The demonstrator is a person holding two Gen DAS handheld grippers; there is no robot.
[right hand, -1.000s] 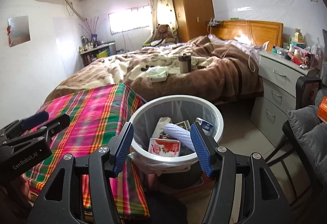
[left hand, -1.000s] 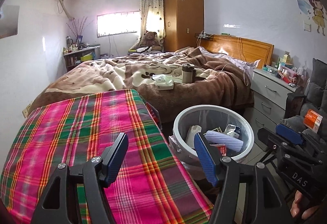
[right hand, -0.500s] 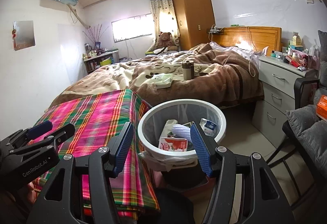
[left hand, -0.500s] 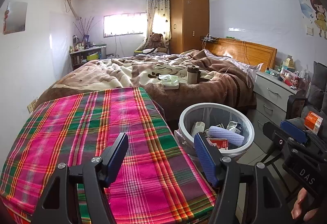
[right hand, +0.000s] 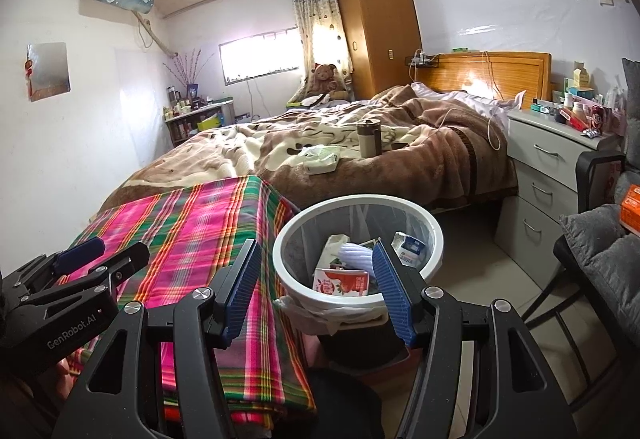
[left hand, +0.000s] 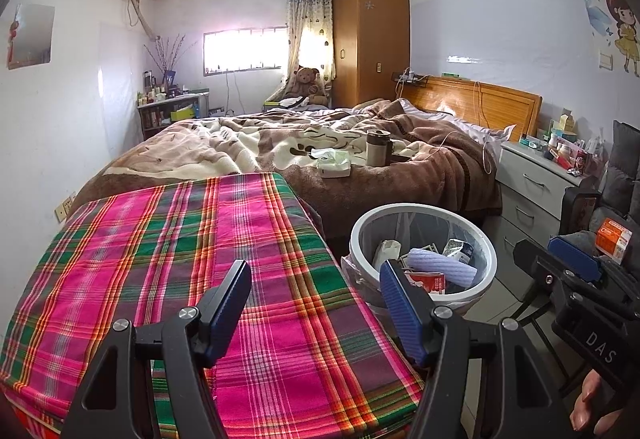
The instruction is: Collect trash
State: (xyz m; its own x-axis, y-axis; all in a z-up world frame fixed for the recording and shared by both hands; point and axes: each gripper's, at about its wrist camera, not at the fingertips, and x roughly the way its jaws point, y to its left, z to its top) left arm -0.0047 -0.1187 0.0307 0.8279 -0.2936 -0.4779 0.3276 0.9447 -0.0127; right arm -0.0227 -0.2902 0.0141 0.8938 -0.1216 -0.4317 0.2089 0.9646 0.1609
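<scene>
Now | step: trash sits in white bin (right hand: 434, 239) beside plaid desk (left hand: 168, 239), collecting looks done | left gripper (left hand: 316, 303) and right gripper (right hand: 316, 279) jaws wide apart, empty | next: scan the desk for leftovers.

Round white mesh trash bin (right hand: 434, 239) with clear liner on the floor, just beside the right edge of the pink-and-green plaid cloth-covered table (left hand: 180, 259). Inside the bin: red-and-white carton (right hand: 340, 281), ribbed pale tube (left hand: 440, 265), silver-blue packet (right hand: 410, 247). Behind both, brown-blanketed wooden bed (left hand: 320, 143), bearing brown cylindrical mug (left hand: 377, 147) with white tissue pack (left hand: 333, 163) to its left. Grey drawer nightstand (left hand: 532, 187) right of the bed.
</scene>
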